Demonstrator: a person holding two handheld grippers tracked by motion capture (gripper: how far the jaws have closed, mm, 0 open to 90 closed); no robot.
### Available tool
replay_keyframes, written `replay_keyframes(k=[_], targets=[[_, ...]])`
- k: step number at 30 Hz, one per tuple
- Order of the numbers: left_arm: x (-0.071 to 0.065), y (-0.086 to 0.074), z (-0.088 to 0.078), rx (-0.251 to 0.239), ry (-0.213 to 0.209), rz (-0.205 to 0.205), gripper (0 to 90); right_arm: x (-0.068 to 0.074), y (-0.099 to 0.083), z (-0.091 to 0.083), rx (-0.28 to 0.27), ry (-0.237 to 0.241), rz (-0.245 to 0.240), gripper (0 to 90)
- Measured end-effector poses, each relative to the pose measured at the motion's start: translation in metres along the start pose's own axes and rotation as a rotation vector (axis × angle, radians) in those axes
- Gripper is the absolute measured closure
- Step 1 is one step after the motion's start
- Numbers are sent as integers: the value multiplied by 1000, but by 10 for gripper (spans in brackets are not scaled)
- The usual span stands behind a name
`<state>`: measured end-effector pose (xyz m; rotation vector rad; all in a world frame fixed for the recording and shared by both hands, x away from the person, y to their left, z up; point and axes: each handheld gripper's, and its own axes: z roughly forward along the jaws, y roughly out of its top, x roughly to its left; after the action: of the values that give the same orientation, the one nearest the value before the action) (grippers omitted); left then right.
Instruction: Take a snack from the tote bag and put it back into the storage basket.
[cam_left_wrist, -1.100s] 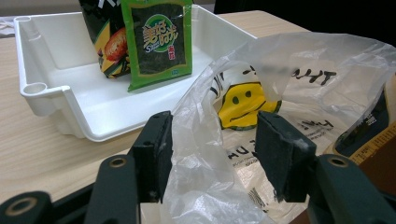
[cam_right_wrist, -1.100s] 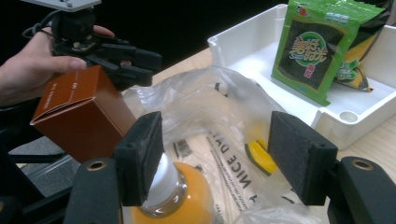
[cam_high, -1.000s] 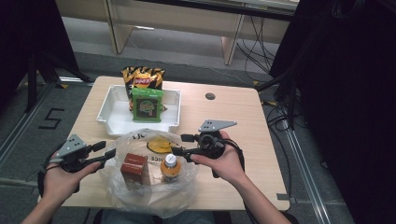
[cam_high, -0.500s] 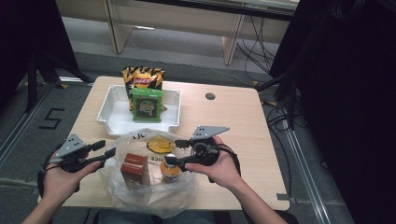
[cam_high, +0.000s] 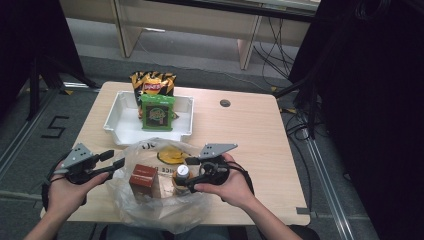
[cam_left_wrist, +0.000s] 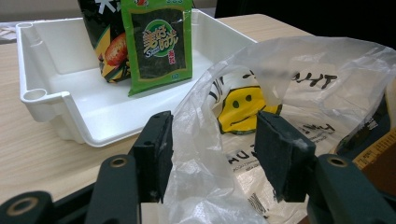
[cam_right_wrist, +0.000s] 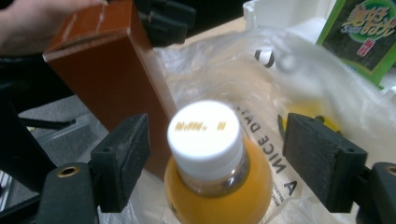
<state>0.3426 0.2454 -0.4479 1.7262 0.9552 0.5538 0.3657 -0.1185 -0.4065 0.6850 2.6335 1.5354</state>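
Unpacking a clear plastic bag (cam_high: 150, 200) that lies on the near edge of the surface (cam_high: 250, 130). Left tongs (cam_left_wrist: 212, 149) stand spread, with a fold of the bag's rim between the pads but not pinched by them, apparently placed to keep the mouth open. Right tongs (cam_right_wrist: 217, 154) have just been opening; the pads now flank the white cap of the orange bottle (cam_right_wrist: 210, 158) without touching it, likely lining up a grasp. The bottle stands upright inside the bag, just beside the brown carton (cam_right_wrist: 107, 70). A white tray (cam_high: 120, 125) beyond the bag holds two snack packets (cam_high: 157, 112) upright, presumably the bottle's destination.
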Motion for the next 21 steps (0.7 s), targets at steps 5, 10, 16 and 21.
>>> replay_keyframes(k=[5,10,16,21], targets=[[-1,-2,-4,-3,2,-5,465,1,-9,8,32,-5,-7,231],[2,0,-3,-20,-3,1,465,-2,-19,15,43,-9,-18,239],[1,0,-3,-17,-8,14,465,-1,-28,19,49,-17,-24,246],[2,-1,-4,-18,-9,16,465,-1,-35,22,49,-28,-38,250]])
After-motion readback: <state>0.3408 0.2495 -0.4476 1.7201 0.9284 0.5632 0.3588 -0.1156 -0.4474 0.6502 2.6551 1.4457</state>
